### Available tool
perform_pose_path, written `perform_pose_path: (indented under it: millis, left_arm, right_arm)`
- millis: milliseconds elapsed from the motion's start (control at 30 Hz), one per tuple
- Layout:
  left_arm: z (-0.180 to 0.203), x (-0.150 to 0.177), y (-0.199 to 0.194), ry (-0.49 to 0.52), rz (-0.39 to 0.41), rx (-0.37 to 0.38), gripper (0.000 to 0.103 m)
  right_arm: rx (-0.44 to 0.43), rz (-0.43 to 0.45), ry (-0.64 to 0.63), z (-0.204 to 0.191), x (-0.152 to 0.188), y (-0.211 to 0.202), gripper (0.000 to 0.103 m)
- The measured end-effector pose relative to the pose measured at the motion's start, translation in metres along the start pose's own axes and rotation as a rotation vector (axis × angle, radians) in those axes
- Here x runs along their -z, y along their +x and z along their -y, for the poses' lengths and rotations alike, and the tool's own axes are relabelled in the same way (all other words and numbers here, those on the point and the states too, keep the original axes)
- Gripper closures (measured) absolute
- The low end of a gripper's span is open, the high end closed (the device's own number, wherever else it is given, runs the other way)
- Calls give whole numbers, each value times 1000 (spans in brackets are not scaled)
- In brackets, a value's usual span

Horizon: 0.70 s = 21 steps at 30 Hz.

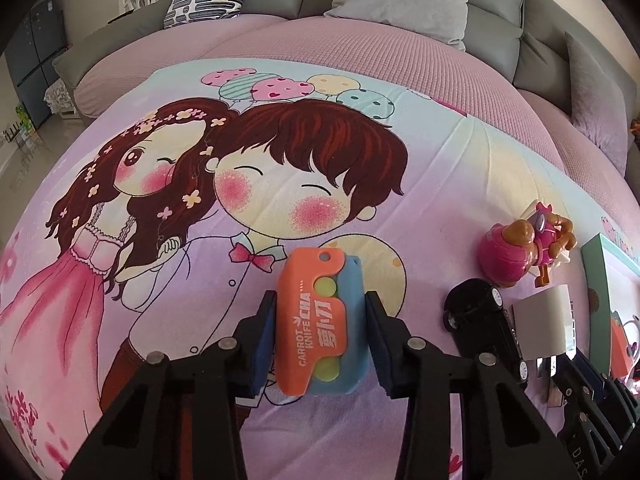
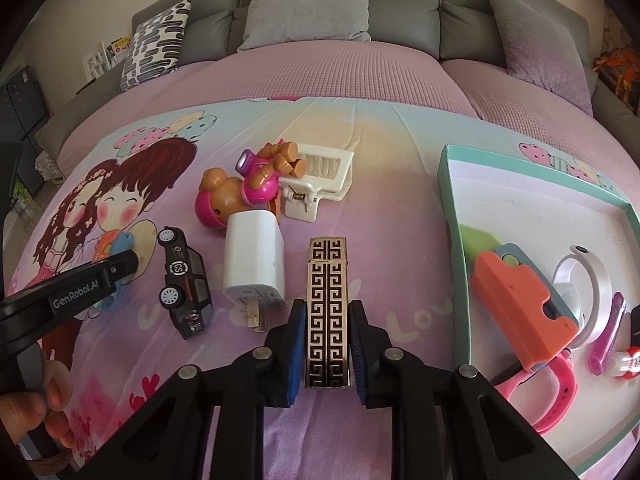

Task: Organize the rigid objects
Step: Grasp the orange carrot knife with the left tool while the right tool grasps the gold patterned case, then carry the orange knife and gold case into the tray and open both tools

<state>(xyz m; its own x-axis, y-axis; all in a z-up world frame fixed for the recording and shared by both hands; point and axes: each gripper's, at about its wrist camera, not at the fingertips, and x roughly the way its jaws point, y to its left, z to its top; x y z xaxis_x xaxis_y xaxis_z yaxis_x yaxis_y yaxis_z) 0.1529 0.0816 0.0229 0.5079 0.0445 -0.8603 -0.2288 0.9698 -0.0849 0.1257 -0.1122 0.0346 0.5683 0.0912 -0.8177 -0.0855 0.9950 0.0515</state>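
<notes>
Cartoon bedsheet (image 1: 120, 280), left claw (image 1: 320, 332) gripping carrot knife toy (image 1: 320, 320), right claw (image 2: 327, 332) clamping patterned lighter (image 2: 327, 312)

The left gripper's arm (image 2: 72, 296) covers most of the orange-and-blue toy knife (image 2: 114, 242) in the right wrist view. Inside the teal-rimmed box (image 2: 450, 208), a red-capped item (image 2: 626, 360) runs off the frame's edge, unidentifiable. The white charger (image 1: 542, 326) hides the black toy car's (image 1: 476, 308) far end.

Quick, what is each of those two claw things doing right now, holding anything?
Left gripper: closed on the orange and blue toy knife, which lies on the sheet.
Right gripper: closed on the gold patterned lighter.
</notes>
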Motion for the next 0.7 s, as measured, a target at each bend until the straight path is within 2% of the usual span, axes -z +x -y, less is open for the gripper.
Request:
perform_pose_path:
  millis: [200, 433, 700]
  left_arm:
    - [0, -2, -7, -15, 10, 61, 59]
    - [12, -10, -47, 2, 112, 119, 59]
    - [45, -10, -89, 80, 195, 198, 59]
  right_arm:
    - [-9, 48, 26, 6, -4, -16, 81]
    - [-10, 127, 66, 20, -11, -44, 81]
    - [16, 181, 145, 56, -13, -73, 81]
